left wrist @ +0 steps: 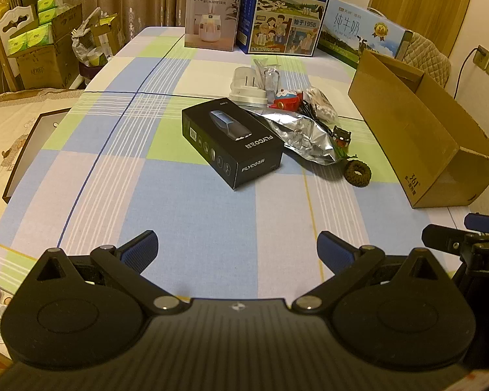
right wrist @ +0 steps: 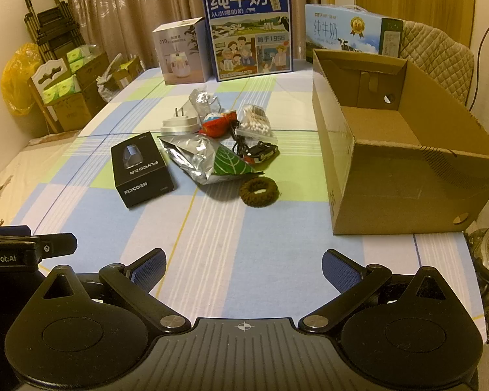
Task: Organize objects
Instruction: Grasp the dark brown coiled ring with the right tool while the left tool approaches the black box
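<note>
A black Flyco box (left wrist: 233,145) (right wrist: 141,169) lies mid-table. Beside it sit a crumpled silver foil bag (left wrist: 301,137) (right wrist: 200,156), a brown hair ring (left wrist: 358,173) (right wrist: 259,190), a white plug adapter (left wrist: 249,89) (right wrist: 179,123), a red toy (left wrist: 287,99) (right wrist: 216,123), a cotton swab pack (left wrist: 322,106) (right wrist: 256,121) and a small toy car (right wrist: 260,152). An open cardboard box (left wrist: 420,130) (right wrist: 397,163) stands empty at the right. My left gripper (left wrist: 238,247) and right gripper (right wrist: 243,265) hover open near the table's front, well short of the pile, with nothing between their fingers.
Along the far edge of the checked tablecloth (left wrist: 114,163) stand a humidifier box (left wrist: 212,16) (right wrist: 182,53) and two milk cartons (left wrist: 285,11) (right wrist: 352,31). Stacked cartons (left wrist: 39,49) fill the floor at left. A quilted chair back (right wrist: 437,58) rises behind the cardboard box.
</note>
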A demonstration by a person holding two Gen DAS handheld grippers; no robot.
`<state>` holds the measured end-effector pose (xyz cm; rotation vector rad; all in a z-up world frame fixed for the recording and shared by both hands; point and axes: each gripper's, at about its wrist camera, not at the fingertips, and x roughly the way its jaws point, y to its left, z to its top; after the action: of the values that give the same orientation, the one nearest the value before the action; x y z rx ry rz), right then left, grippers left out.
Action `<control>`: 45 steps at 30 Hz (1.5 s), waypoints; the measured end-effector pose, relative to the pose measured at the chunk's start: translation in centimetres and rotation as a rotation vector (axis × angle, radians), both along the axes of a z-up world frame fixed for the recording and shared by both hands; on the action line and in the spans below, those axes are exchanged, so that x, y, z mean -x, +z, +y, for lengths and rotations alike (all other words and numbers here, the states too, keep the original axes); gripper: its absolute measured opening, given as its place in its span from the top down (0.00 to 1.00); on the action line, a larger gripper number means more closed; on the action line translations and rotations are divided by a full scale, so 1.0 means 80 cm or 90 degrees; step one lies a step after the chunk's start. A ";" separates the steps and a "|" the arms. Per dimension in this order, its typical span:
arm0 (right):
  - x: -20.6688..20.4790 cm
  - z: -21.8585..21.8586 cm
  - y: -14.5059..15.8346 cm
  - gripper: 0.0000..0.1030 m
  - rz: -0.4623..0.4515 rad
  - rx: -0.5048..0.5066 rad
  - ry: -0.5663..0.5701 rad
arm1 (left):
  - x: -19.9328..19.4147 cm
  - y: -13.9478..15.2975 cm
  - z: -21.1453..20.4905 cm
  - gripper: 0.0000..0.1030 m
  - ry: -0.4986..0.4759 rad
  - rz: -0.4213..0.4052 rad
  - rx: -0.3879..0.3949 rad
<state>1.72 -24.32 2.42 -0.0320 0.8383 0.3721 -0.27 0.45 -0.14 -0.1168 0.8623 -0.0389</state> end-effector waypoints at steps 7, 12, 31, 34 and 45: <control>-0.001 -0.001 0.001 0.03 0.000 0.001 0.003 | 0.002 -0.003 0.002 0.01 0.000 0.001 0.000; -0.001 -0.002 0.003 0.03 0.000 0.001 0.003 | 0.002 -0.003 0.001 0.01 0.001 0.001 -0.001; -0.007 0.001 -0.001 0.03 0.014 -0.014 0.004 | -0.007 0.007 0.002 0.01 -0.003 0.003 -0.012; -0.012 0.003 -0.003 0.03 0.014 -0.021 0.007 | -0.015 0.011 0.003 0.01 -0.003 0.002 -0.009; -0.055 0.020 -0.029 0.19 -0.003 -0.017 0.031 | -0.078 0.000 0.017 0.01 0.032 0.014 0.019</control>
<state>6.08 -22.74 0.13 -0.0283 0.8290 0.4281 5.98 1.84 -0.16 -0.1669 0.8806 -0.0031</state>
